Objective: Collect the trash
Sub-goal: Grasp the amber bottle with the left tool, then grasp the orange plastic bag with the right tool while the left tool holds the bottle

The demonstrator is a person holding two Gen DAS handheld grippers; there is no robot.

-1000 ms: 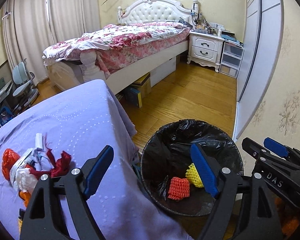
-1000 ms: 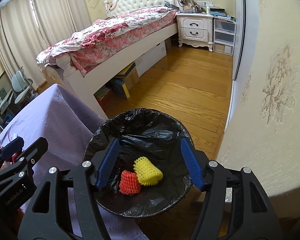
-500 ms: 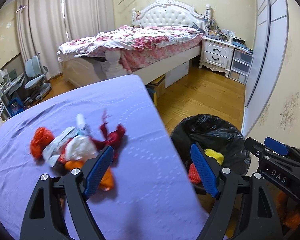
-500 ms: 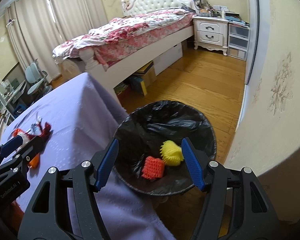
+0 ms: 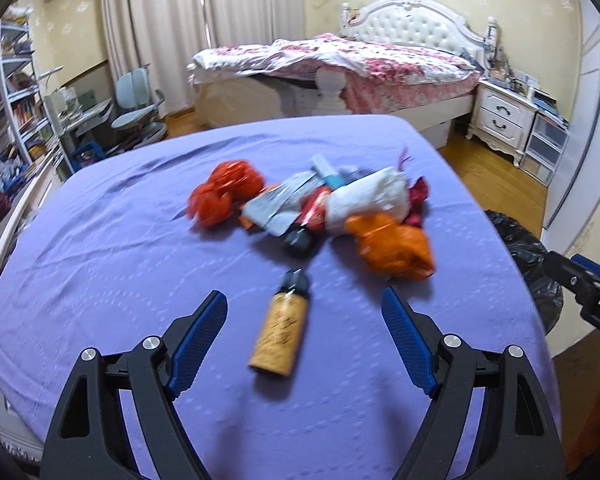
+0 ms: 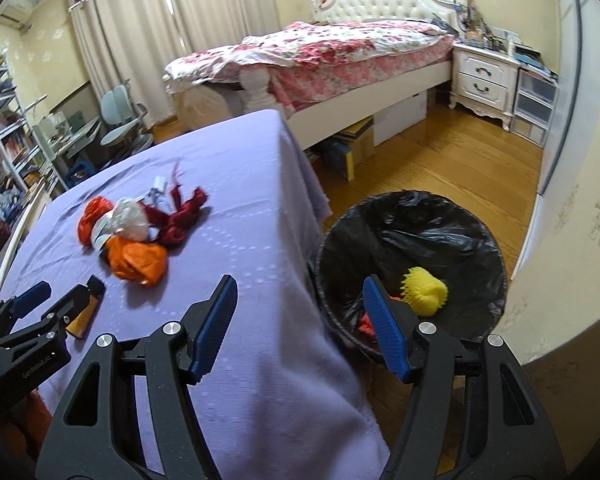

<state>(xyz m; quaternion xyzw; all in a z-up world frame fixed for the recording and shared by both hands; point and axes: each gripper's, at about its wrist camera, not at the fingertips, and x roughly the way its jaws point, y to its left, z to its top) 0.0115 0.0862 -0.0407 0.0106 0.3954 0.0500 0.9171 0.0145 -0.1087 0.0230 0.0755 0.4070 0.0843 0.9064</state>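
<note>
A heap of trash lies on the purple tablecloth point(image 5: 100, 272): a red-orange net point(image 5: 224, 192), a white crumpled wrapper point(image 5: 370, 196), an orange bag point(image 5: 392, 246) and dark red scraps point(image 5: 418, 194). A tan bottle with a black cap point(image 5: 282, 326) lies nearest, between the tips of my left gripper point(image 5: 304, 320), which hangs open above it, empty. My right gripper point(image 6: 300, 320) is open and empty over the table's right edge, beside the black-lined bin point(image 6: 412, 264). In the bin lie a yellow foam net point(image 6: 424, 286) and a red one point(image 6: 366, 324). The heap point(image 6: 140, 232) also shows in the right wrist view.
The bin point(image 5: 528, 256) stands on the wooden floor point(image 6: 440, 168) at the table's right edge. Behind are a bed point(image 5: 340, 64), a white nightstand point(image 5: 500, 120), a desk chair point(image 5: 136, 100) and shelves point(image 5: 8, 92) on the left. The wall point(image 6: 572, 208) is close on the right.
Both grippers have swung left, away from the bin and over the table. The trash heap and the bottle came into the left wrist view; the bin slid to the right edge.
</note>
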